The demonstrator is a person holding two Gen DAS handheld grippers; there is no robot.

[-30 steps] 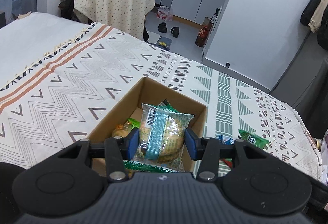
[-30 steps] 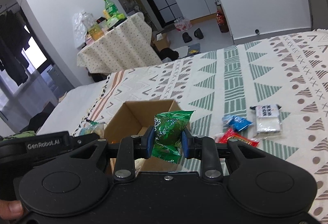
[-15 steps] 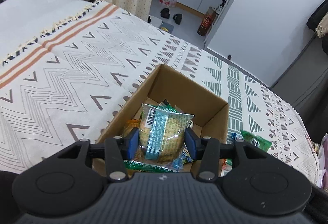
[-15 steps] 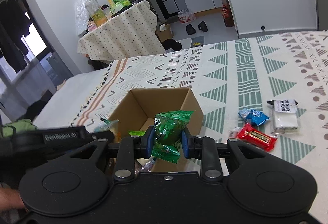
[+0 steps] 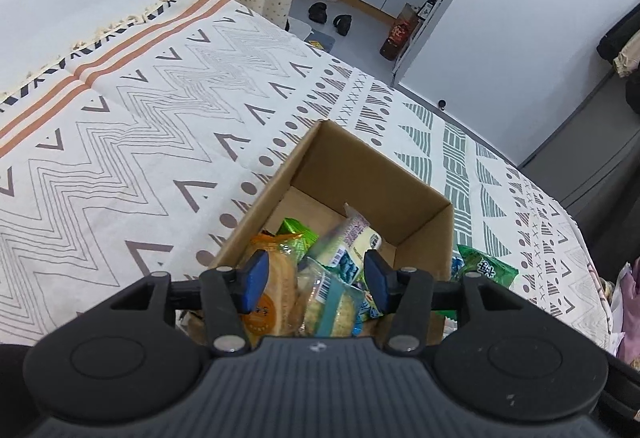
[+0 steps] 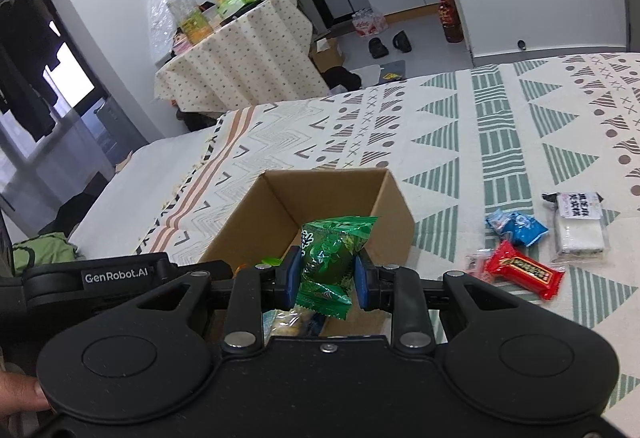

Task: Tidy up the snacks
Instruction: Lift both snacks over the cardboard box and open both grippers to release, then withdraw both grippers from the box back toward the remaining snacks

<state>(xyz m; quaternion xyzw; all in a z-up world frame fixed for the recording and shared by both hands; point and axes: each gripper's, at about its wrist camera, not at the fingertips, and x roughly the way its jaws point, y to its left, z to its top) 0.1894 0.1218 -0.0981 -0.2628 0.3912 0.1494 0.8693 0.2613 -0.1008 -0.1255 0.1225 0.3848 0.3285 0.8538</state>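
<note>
Snacks (image 5: pixel 320 278) now lie loose in the cardboard box (image 5: pixel 372 173) below the left gripper (image 5: pixel 316 280), whose blue pads have spread and let go of the clear-wrapped cake (image 5: pixel 334 300) they clasped a moment ago; it rests between them, long axis running away from the jaws. The right gripper (image 6: pixel 322 274) still pinches a crinkly green packet (image 6: pixel 330 258) upright over the box (image 6: pixel 332 197). Right of those jaws, red (image 6: pixel 524 270), blue (image 6: pixel 518 228) and white (image 6: pixel 578 226) packets lie on the patterned cloth (image 6: pixel 500 141).
</note>
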